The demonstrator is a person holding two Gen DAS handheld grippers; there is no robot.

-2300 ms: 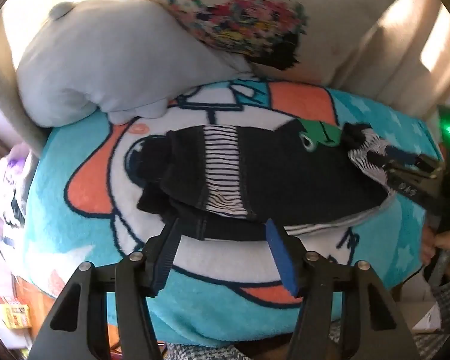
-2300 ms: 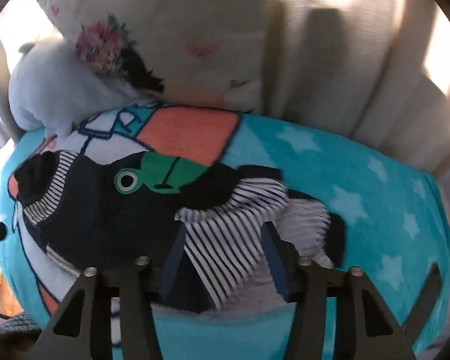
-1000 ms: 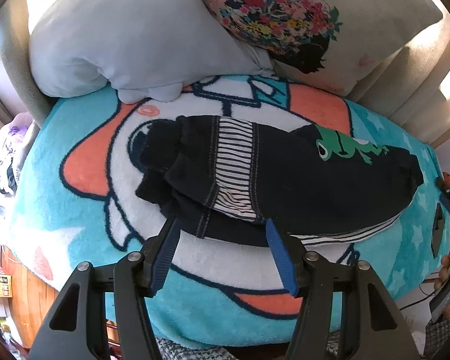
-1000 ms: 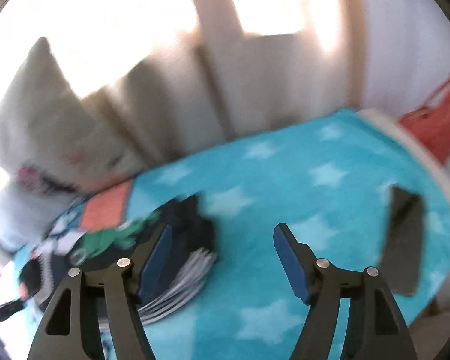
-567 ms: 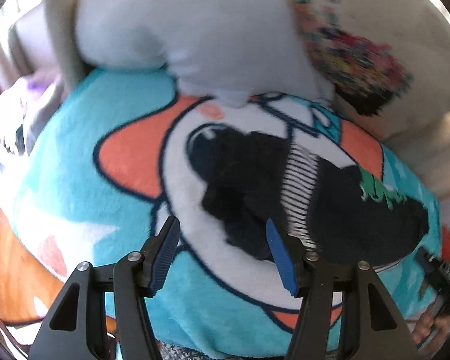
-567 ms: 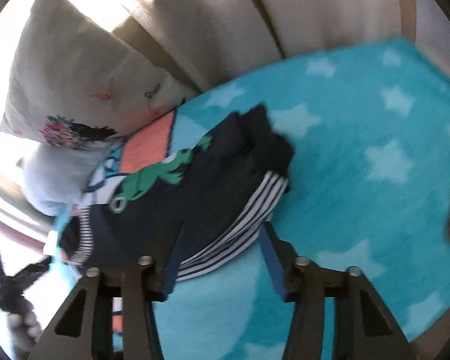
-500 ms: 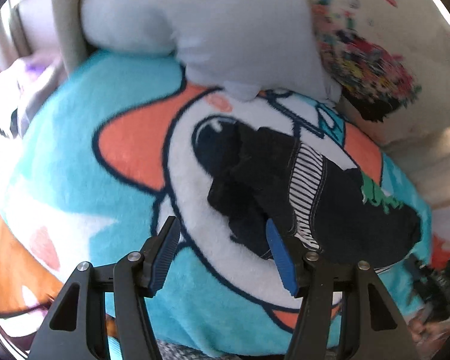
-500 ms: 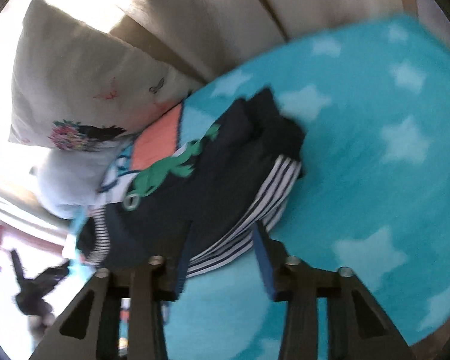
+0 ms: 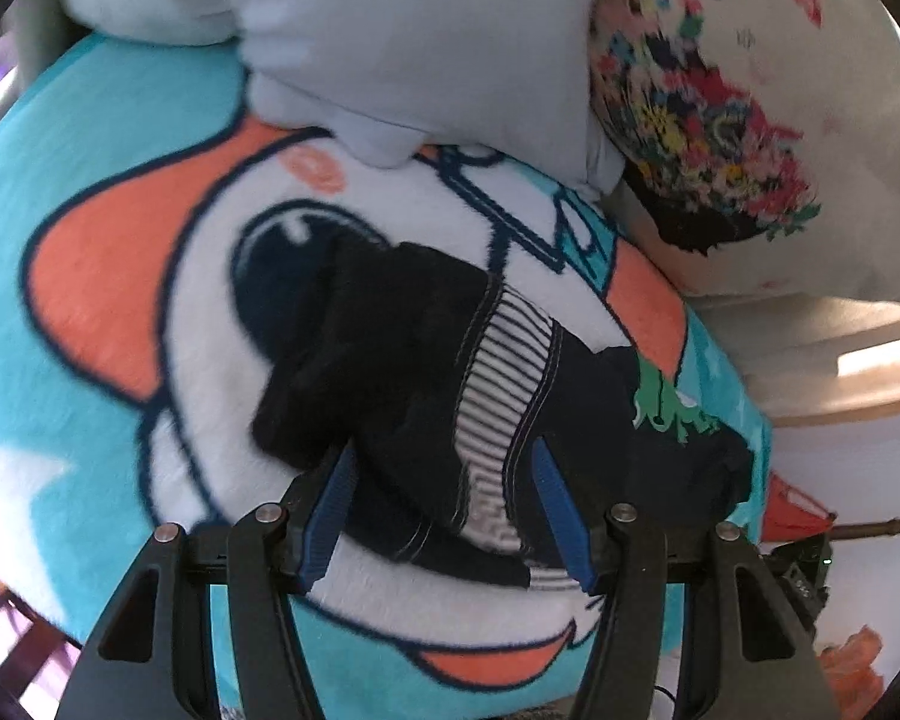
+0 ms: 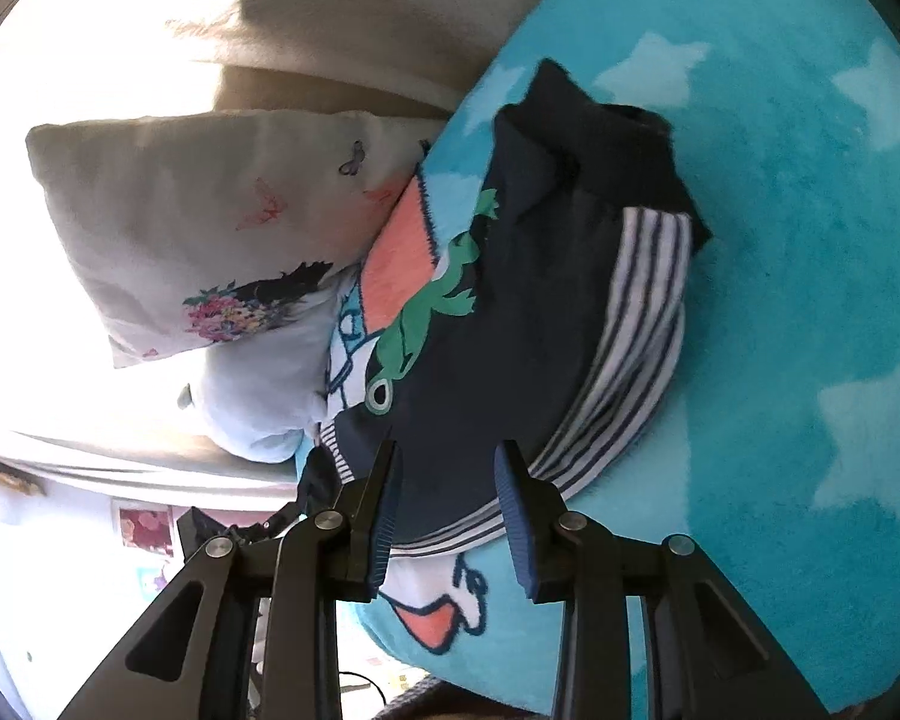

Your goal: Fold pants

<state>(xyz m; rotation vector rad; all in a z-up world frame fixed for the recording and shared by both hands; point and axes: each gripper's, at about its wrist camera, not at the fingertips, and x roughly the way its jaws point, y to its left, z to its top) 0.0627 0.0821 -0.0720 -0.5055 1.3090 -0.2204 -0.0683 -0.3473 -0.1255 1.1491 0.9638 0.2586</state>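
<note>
Both grippers have dropped closer to the folded pants (image 9: pixel 450 396) on my turquoise blanket (image 9: pixel 90 180). My left gripper (image 9: pixel 444 480) is closing around their edge; my right gripper (image 10: pixel 447 474), narrowed, straddles the striped hem, pads apart.

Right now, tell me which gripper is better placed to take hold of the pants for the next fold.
Probably the left gripper: its open fingers straddle the near edge of the dark pants at the striped panel, on the blanket. The right gripper also hangs over the pants' striped hem edge, so either could start.
</note>
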